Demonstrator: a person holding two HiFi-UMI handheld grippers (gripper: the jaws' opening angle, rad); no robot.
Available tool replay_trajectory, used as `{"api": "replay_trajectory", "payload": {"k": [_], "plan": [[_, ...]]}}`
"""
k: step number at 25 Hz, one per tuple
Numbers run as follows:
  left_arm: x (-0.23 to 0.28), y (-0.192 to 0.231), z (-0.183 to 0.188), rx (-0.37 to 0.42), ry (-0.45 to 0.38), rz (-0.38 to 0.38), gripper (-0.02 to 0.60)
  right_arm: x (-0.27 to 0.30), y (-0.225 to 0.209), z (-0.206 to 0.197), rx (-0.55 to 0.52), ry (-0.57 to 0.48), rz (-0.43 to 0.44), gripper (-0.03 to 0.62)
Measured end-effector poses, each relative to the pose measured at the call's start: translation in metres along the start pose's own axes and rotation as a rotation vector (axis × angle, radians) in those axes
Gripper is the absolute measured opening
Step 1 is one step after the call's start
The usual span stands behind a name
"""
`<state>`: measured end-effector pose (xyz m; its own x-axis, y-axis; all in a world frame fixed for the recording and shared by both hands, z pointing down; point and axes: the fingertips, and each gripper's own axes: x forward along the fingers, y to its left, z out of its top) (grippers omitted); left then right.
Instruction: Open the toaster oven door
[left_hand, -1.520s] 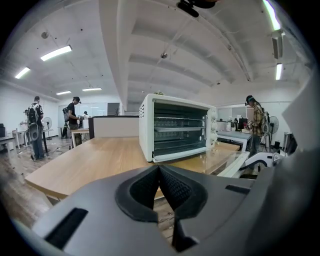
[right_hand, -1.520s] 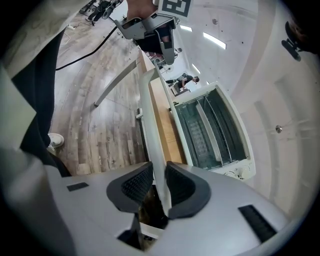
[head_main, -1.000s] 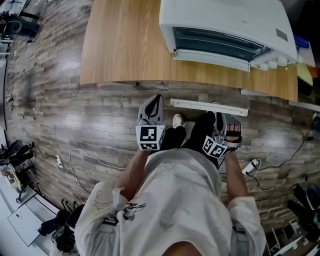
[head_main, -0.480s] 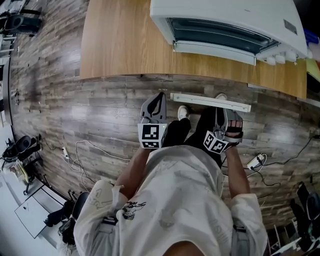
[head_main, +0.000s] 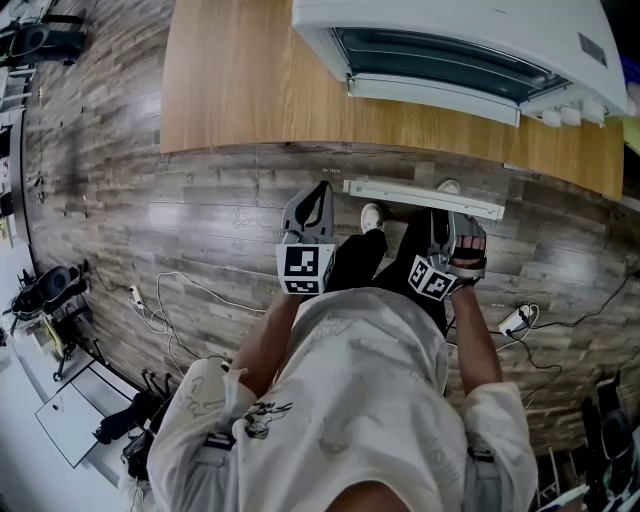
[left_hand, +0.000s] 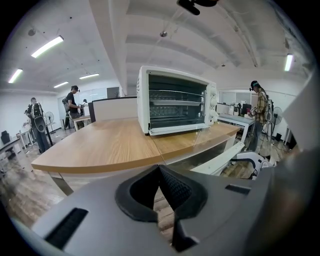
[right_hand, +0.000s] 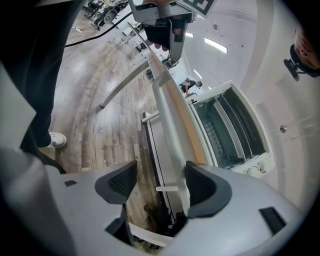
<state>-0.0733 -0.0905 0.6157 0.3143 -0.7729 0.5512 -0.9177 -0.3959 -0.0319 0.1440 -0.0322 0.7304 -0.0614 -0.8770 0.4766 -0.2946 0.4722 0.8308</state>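
Observation:
The white toaster oven (head_main: 450, 40) stands on the wooden table (head_main: 240, 90), by its front edge. Its glass door (left_hand: 180, 130) seems folded down, and the wire racks inside show in both gripper views. My left gripper (head_main: 312, 205) hangs low in front of my waist, well short of the table; its pads meet (left_hand: 160, 172), so it is shut and empty. My right gripper (head_main: 445, 225) is held just as low on the other side. Its jaws (right_hand: 155, 182) are opening, with only floor and table frame seen between them.
A white rail (head_main: 420, 198) of the table frame runs under the table's front edge. My shoes (head_main: 372, 215) stand below it. Cables and a power strip (head_main: 510, 320) lie on the wooden floor. Several people (left_hand: 74, 105) stand far behind the table.
The head view has shifted, so the oven and table sit higher in the picture. Both grippers stay low by my waist.

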Motion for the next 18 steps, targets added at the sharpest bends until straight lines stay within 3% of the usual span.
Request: {"api": "replay_trajectory", "payload": {"k": [18], "plan": [[0.002,-0.004,-0.008,0.013,0.024,-0.027,0.014,0.014,0.014,-0.004,-0.001,0.028,-0.026,0.336]]}}
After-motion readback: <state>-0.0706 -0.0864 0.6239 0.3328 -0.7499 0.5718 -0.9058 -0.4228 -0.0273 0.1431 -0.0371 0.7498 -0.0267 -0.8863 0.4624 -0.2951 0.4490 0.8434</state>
